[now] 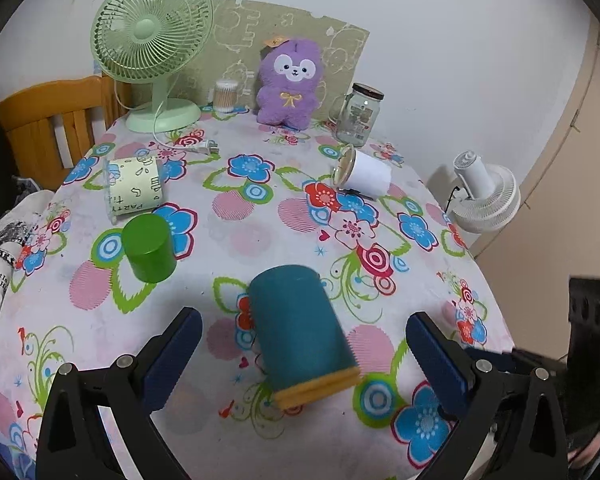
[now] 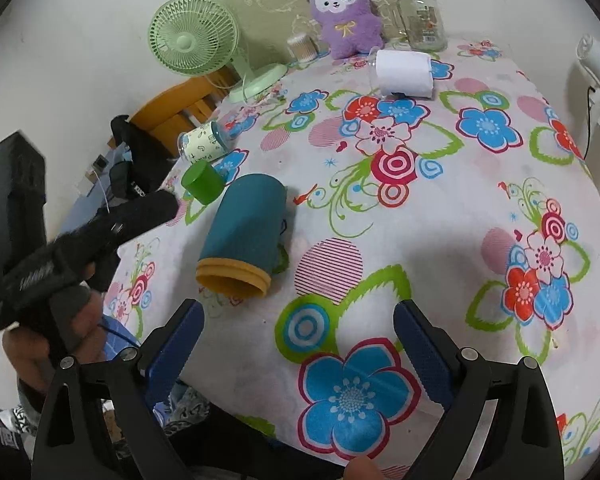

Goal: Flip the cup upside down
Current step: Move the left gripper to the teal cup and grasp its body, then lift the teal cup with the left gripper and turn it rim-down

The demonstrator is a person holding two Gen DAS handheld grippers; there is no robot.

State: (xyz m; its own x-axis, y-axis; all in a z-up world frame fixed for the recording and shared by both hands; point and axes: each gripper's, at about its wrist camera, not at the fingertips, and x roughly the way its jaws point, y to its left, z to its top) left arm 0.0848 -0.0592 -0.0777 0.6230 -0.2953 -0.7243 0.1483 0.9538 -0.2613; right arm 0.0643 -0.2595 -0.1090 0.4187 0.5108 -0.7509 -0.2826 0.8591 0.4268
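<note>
Your worktop (image 1: 284,216), draped in a flowered cloth, fills most of both views, and the clutter sits toward the top of each frame: a green fan (image 1: 152,40) at the upper left, a purple plush toy (image 1: 288,80) at the top centre, a glass jar (image 1: 358,114) to its right. Below those, a white cup (image 1: 366,174) and a printed cup (image 1: 134,186) lie on their sides, and a small green cup (image 1: 148,248) stands mouth down at centre left. Your target is the teal cup (image 1: 300,328), lying on its side at lower centre of the left wrist view with its yellow rim pointing toward you. Your left gripper (image 1: 304,336) is spread wide with the teal cup between its fingers, neither pad touching yet. Your right gripper (image 2: 298,328) is also spread and holds nothing, over bare cloth at lower centre of its own view. The teal cup looks like light, stiff plastic, though the slight blur makes its surface hard to read; expect it to roll. Close across the mid-body, clear of the rim, with only modest squeeze.
</note>
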